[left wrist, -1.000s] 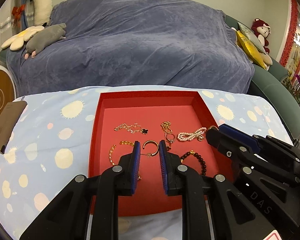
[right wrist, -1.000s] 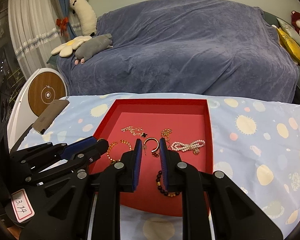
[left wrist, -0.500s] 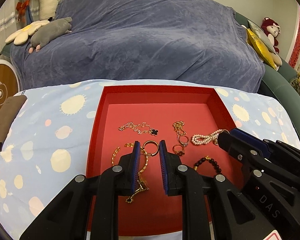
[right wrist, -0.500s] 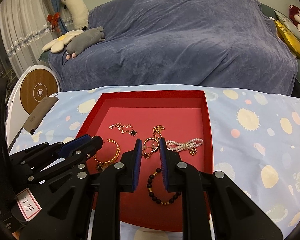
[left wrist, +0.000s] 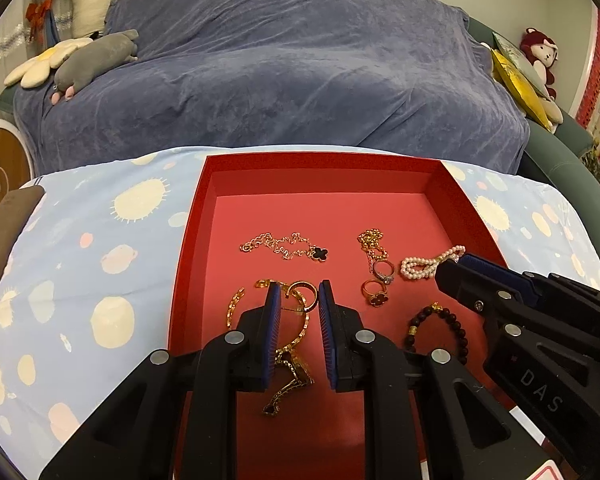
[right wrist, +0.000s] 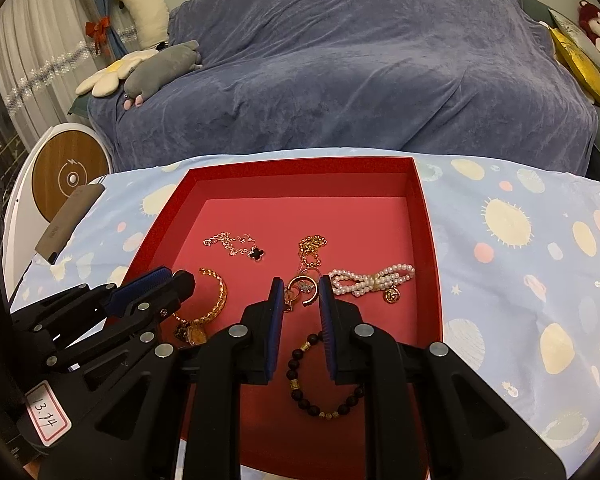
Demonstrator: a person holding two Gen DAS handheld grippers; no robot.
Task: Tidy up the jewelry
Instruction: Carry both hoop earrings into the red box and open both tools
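The left hand-held gripper hangs over the near part of the red tray, jaws a narrow gap apart and gripping nothing; a gold chain bracelet lies on the tray floor beneath that gap. The right hand-held gripper is likewise slightly parted and empty, above a dark bead bracelet. Farther in lie a pearl bracelet, two rings and a clover-charm chain. The tray sits on the spotted blue tabletop, with a sofa under a blue cover behind.
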